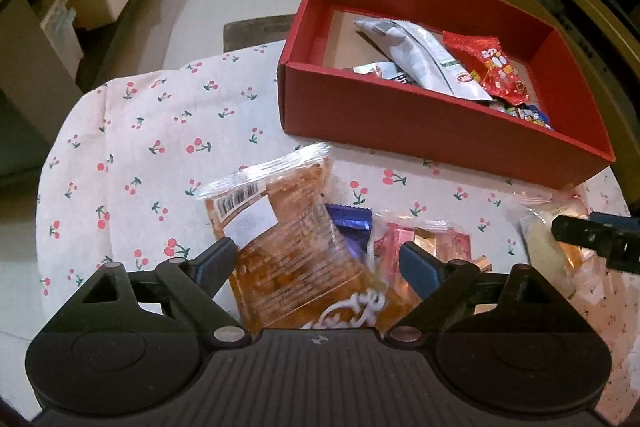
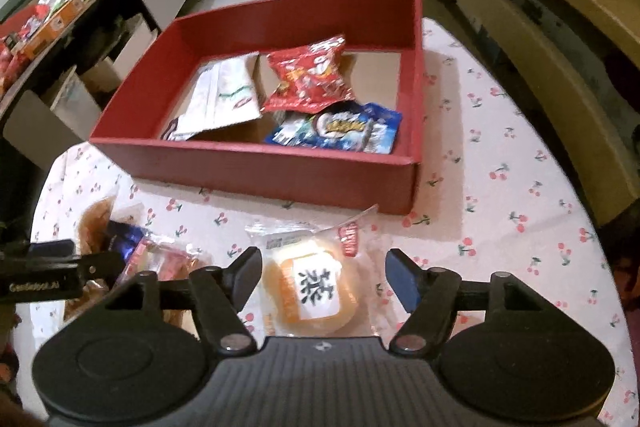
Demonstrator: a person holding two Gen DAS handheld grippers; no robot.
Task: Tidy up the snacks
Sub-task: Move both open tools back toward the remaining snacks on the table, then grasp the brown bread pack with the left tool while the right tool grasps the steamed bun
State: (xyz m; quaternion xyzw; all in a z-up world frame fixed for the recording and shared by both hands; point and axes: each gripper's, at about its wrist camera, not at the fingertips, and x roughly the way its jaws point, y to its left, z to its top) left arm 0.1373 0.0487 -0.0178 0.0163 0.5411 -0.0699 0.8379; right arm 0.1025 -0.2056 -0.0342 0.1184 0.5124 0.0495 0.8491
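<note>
Left hand-held gripper hangs jaws wide over the counter, its fingers either side of a clear-wrapped brown snack pack, pads not touching it. At three o'clock from that pack, a small purple-blue wrapper, then a pink-and-gold packet. Over to the right hand-held gripper: it too stands well open, a round yellow pastry in a clear wrapper lying between the fingers, the left finger just beside it and the right one apart from it. Neither tool has hold of anything. Farther out, at twelve o'clock from the pastry, sits the red box on the cherry-print cloth. Inside: a white pouch at nine o'clock, a red snack bag in the middle, a blue packet near the front wall.
</note>
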